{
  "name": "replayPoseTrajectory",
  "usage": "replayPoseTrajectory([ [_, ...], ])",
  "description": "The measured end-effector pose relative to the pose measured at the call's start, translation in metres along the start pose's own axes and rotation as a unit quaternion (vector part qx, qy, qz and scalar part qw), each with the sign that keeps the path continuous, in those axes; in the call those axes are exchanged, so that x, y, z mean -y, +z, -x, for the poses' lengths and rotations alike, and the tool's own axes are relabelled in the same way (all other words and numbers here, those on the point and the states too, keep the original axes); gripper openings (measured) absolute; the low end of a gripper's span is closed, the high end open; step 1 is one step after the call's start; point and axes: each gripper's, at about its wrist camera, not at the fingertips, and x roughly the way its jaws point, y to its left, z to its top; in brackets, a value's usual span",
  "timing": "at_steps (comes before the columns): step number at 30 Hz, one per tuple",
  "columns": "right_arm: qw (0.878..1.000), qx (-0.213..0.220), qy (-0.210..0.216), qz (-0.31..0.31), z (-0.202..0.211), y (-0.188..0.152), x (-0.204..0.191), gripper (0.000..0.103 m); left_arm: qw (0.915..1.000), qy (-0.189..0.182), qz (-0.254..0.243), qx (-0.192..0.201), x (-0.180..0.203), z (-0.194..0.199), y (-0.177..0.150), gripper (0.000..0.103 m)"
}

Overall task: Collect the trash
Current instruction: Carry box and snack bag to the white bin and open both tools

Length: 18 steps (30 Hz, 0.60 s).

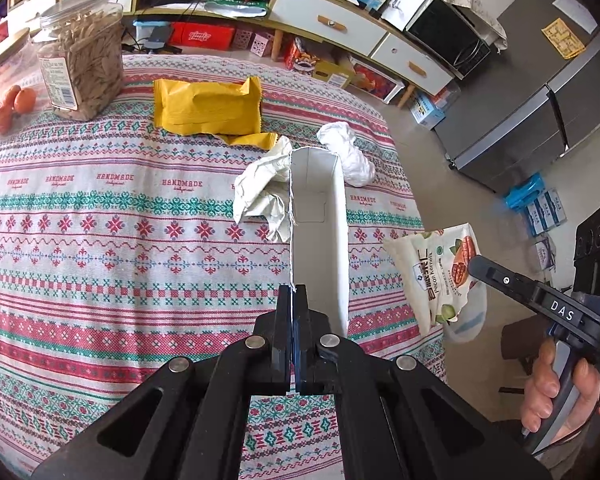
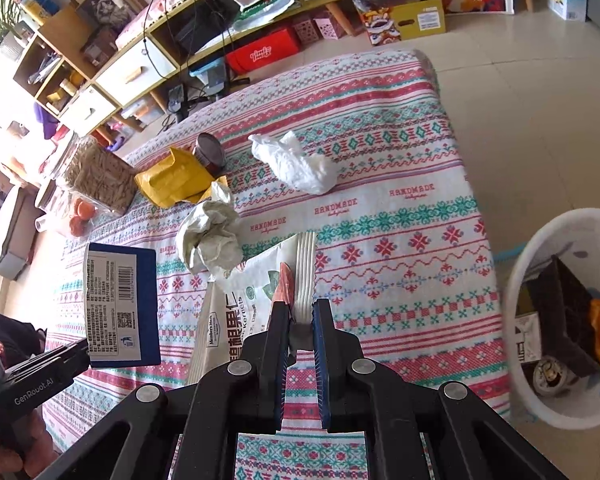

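The left gripper (image 1: 292, 294) pinches one thin wall of an open rectangular cardboard box (image 1: 320, 216), crumpled paper (image 1: 264, 188) just beyond. The right gripper (image 2: 301, 308) clamps a glossy pecan bag (image 2: 236, 304) by its crimped edge above the woven tablecloth (image 2: 400, 240), a round white bin (image 2: 540, 240) to its right.
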Motion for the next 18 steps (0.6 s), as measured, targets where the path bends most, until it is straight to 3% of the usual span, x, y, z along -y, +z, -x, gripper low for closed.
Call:
replayPoseTrajectory([
  [18, 0.997, 0.063, -0.003, -0.044, 0.068, 0.003, 0.06, 0.01, 0.9979, -0.047, -0.045, -0.01, 0.069, -0.013, -0.02, 0.0],
])
